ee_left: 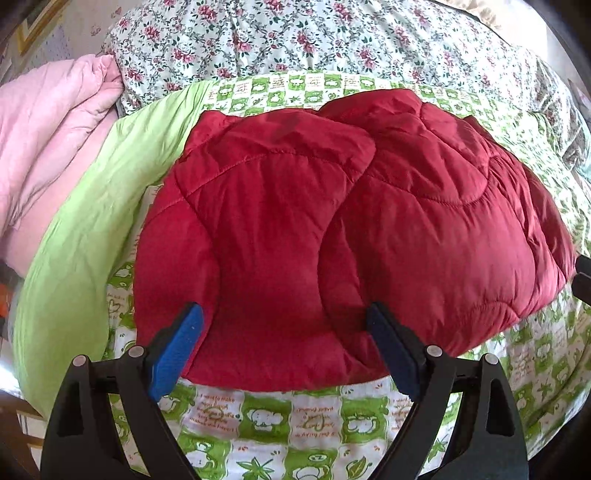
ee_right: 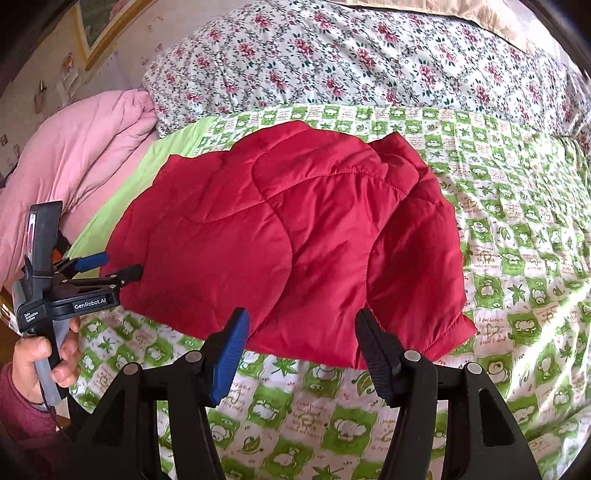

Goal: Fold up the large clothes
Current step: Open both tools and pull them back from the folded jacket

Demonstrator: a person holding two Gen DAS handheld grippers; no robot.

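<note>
A red quilted jacket (ee_left: 332,221) lies in a folded bundle on a green-and-white printed bed cover (ee_left: 295,417); it also shows in the right wrist view (ee_right: 295,236). My left gripper (ee_left: 284,317) is open and empty, its fingers wide apart just above the jacket's near edge. My right gripper (ee_right: 301,325) is open and empty, its fingers over the jacket's near right edge. The left gripper (ee_right: 110,267) also shows in the right wrist view, held by a hand at the jacket's left edge.
A pink quilt (ee_left: 48,140) is piled at the left and a floral quilt (ee_left: 295,40) lies across the back. A plain green sheet edge (ee_left: 85,236) runs along the left. A framed picture (ee_right: 99,26) hangs on the wall.
</note>
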